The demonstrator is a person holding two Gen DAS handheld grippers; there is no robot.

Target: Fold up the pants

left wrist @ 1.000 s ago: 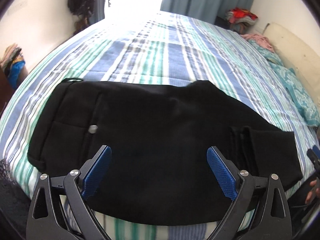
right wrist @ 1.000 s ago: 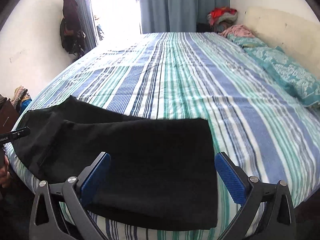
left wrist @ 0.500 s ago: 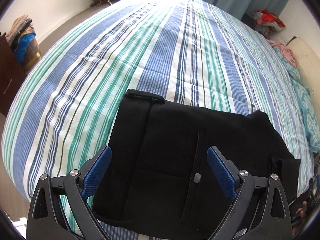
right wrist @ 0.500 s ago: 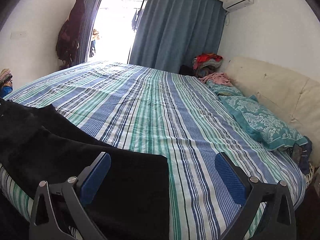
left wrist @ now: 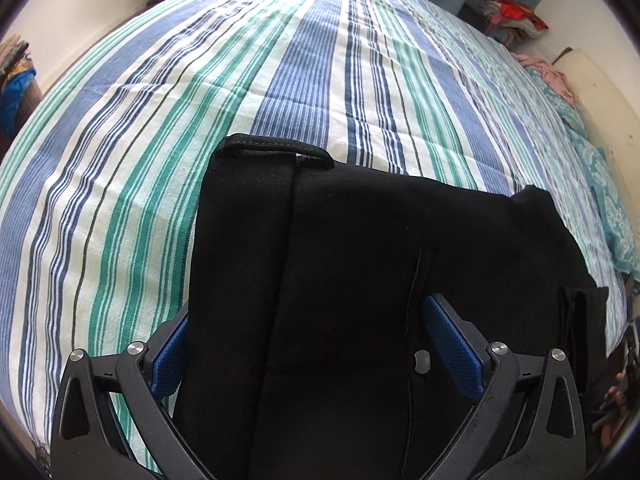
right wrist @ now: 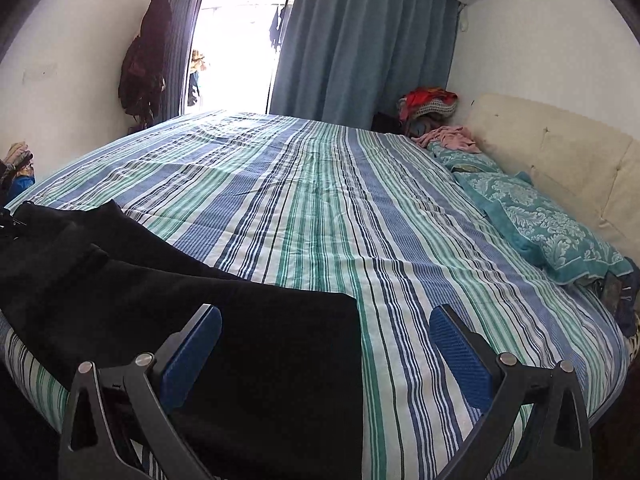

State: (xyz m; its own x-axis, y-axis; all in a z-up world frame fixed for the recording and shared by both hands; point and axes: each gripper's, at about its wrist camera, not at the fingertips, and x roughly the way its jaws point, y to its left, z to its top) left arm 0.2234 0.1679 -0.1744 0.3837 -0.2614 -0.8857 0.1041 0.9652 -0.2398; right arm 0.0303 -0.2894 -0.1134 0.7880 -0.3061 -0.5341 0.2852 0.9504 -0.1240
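Note:
Black pants lie flat along the near edge of a striped bed, waistband at the left end and leg hems at the right. My left gripper is open, its blue pads straddling the waist end low over the cloth; the left pad is partly hidden behind the fabric. My right gripper is open just above the leg end of the pants, left pad over the black cloth, right pad over the striped sheet.
Teal patterned pillows and a cream headboard line the bed's right side. A pile of clothes sits at the far corner, blue curtains and a bright doorway behind. Dark clothes hang on the left wall.
My left gripper moved left along the pants to the waist end and dropped close onto it. My right gripper lowered and tilted up at the leg end. Both stayed open.

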